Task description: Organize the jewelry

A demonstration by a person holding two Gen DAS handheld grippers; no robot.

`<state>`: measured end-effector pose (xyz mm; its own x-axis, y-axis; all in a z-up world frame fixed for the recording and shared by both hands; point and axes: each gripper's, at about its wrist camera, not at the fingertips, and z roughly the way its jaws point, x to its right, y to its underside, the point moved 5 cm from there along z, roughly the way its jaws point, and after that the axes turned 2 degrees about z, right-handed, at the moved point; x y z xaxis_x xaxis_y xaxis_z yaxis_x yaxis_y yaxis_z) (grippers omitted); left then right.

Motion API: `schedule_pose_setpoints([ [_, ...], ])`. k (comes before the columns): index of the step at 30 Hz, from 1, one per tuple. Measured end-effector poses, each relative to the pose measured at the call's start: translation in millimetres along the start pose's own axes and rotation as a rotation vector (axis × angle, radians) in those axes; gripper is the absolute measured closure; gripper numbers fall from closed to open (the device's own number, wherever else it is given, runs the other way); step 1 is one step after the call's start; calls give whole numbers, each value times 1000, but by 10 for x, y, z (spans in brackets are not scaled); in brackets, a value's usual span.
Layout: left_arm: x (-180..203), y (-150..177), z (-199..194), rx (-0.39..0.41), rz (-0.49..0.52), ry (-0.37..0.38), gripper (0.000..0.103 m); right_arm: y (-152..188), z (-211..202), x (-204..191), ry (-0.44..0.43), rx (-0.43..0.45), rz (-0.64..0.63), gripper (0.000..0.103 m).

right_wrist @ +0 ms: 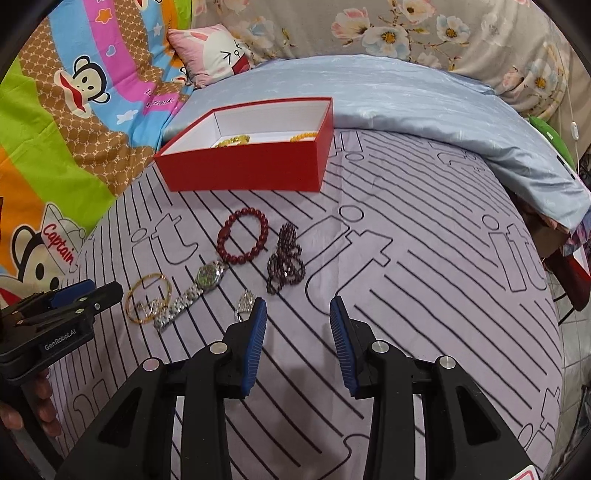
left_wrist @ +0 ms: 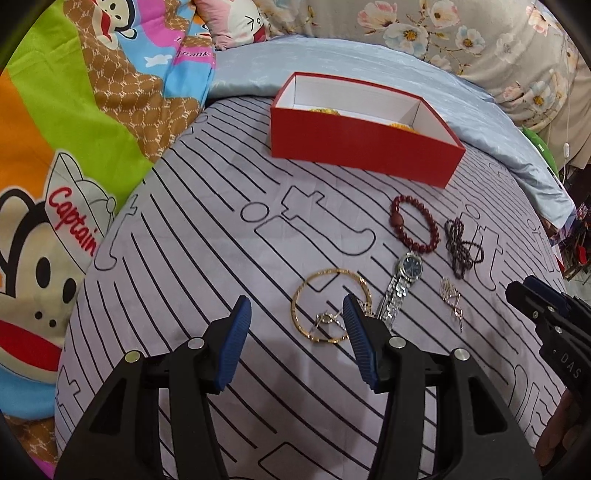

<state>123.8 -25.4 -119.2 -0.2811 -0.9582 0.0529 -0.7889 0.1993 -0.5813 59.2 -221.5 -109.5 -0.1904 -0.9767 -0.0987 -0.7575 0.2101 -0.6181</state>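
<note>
On the striped bedsheet lie a gold bangle (left_wrist: 325,272) (right_wrist: 149,275) with a small chain inside it, a silver watch (left_wrist: 404,280) (right_wrist: 207,280), a red bead bracelet (left_wrist: 395,206) (right_wrist: 221,236), a dark purple bead bracelet (left_wrist: 460,240) (right_wrist: 286,262) and a small silver trinket (left_wrist: 450,295) (right_wrist: 245,302). Behind them stands an open red box (left_wrist: 362,147) (right_wrist: 243,173) with yellow beads (left_wrist: 325,110) inside. My left gripper (left_wrist: 297,310) (right_wrist: 107,291) is open just left of the bangle. My right gripper (right_wrist: 297,308) (left_wrist: 532,299) is open, its left finger beside the trinket. Neither holds anything.
A bright cartoon-monkey blanket (left_wrist: 55,147) covers the left side. A pale blue quilt (right_wrist: 424,110) is bunched behind the box, with a floral cover (left_wrist: 461,33) and a pink pillow (right_wrist: 218,51) further back. The bed's edge falls away at right. A hand (right_wrist: 40,402) grips the left tool.
</note>
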Motion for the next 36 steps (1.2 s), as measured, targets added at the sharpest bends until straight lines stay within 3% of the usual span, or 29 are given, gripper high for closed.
schedule_pose_setpoints([
  [7, 21, -3, 151, -10, -4, 4, 58, 63, 37, -13, -7, -16, 6, 67],
  [12, -6, -22, 302, -29, -10, 1, 74, 54, 59, -13, -8, -21, 5, 67],
  [17, 6, -9, 348, -19, 0, -4, 81, 46, 96, -2, -7, -26, 9, 67],
  [21, 17, -21, 360, -13, 10, 5, 99, 40, 121, -7, -10, -30, 11, 67],
  [36, 116, -180, -31, 30, -44, 174, 100, 24, 113, -42, -25, -28, 8, 67],
])
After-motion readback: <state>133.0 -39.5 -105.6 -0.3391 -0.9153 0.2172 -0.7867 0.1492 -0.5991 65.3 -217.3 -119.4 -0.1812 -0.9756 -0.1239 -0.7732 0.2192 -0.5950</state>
